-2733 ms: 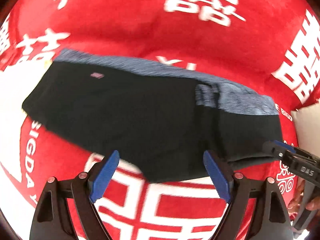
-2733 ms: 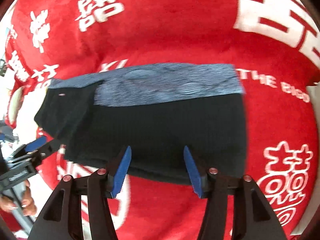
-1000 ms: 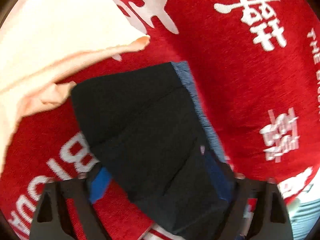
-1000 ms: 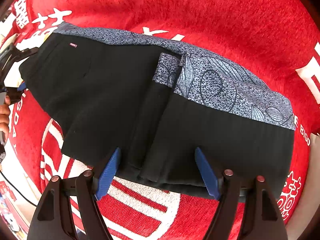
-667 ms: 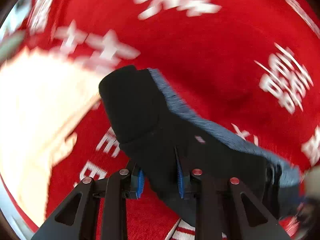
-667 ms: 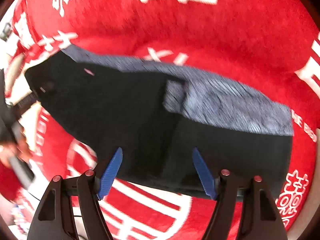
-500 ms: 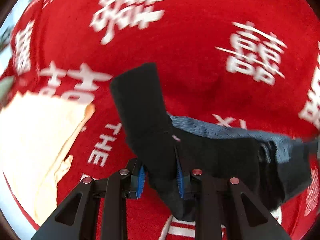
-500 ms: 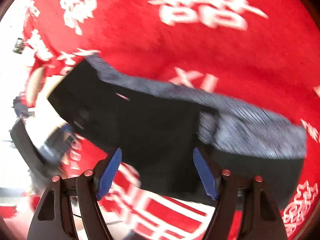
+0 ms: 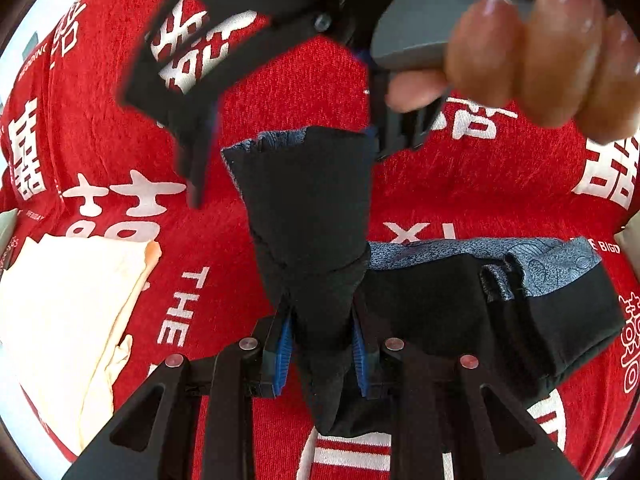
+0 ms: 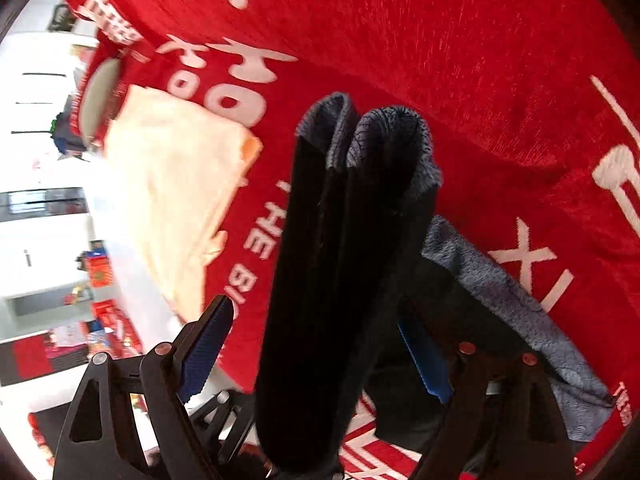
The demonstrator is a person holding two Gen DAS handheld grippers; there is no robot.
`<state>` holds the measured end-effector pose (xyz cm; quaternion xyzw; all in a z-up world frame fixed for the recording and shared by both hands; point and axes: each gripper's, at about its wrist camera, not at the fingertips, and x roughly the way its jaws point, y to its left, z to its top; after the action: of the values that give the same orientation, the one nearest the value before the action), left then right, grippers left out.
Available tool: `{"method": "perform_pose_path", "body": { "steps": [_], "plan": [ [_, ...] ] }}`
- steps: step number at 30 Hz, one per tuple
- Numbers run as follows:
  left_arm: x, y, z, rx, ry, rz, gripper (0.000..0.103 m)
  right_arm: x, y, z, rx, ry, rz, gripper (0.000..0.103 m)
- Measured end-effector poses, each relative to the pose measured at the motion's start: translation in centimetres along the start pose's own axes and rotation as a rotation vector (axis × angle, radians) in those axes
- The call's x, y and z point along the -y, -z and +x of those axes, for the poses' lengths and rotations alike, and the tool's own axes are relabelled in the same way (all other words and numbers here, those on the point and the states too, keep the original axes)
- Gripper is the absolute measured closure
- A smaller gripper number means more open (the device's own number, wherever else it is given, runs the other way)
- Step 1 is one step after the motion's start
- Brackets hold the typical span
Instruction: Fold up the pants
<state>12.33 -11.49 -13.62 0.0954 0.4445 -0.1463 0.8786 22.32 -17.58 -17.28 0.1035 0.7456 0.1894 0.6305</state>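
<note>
The black pants (image 9: 460,312) with a blue-grey patterned waistband (image 9: 540,256) lie on the red cloth. Their left end (image 9: 312,208) is lifted and stands up as a thick fold. My left gripper (image 9: 322,348) is shut on the base of that fold. In the left wrist view my right gripper (image 9: 300,148) comes down over the top of the fold, one finger on each side. In the right wrist view the fold (image 10: 340,240) stands between the right gripper's (image 10: 316,354) closing jaws. The left pad (image 10: 208,344) is still apart from the fabric.
A red cloth (image 9: 480,184) with white characters covers the surface. A cream cloth (image 9: 60,300) lies at the left, also seen as cream cloth (image 10: 180,184) in the right wrist view. A person's fingers (image 9: 540,48) hold the right gripper's handle.
My left gripper has shut on the pants' left end and raised it into a standing fold. My right gripper has swung left from the pants' front edge to straddle that fold, jaws narrower.
</note>
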Motion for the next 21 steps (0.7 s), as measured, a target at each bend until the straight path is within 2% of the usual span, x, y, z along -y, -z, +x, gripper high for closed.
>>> {"method": "perform_pose_path", "body": {
  "steps": [1,2,7,11,16,21],
  "plan": [
    [0.1,-0.1,0.2,-0.004,-0.002,-0.001,0.076,0.2,0.1,-0.1,0.008,0.018,0.001,0.080],
    [0.1,-0.1,0.3,-0.009,0.010,-0.007,0.076,0.4,0.5,-0.3,0.026,0.020,-0.001,0.086],
    [1.7,-0.6,-0.5,0.006,0.046,0.030,0.076,1.9,3.1,-3.1,0.150,-0.005,-0.044,0.088],
    [4.2,-1.5,-2.1,0.022,0.098,0.075,0.076,5.0,6.0,-6.5,0.249,-0.099,0.011,0.088],
    [8.7,-2.7,-4.3,0.042,0.181,0.158,0.076,10.0,11.5,-10.8,0.367,-0.177,0.115,0.088],
    [14.8,-3.4,-6.4,0.028,0.277,0.242,0.076,15.3,17.9,-14.4,0.452,-0.209,0.201,0.088]
  ]
}}
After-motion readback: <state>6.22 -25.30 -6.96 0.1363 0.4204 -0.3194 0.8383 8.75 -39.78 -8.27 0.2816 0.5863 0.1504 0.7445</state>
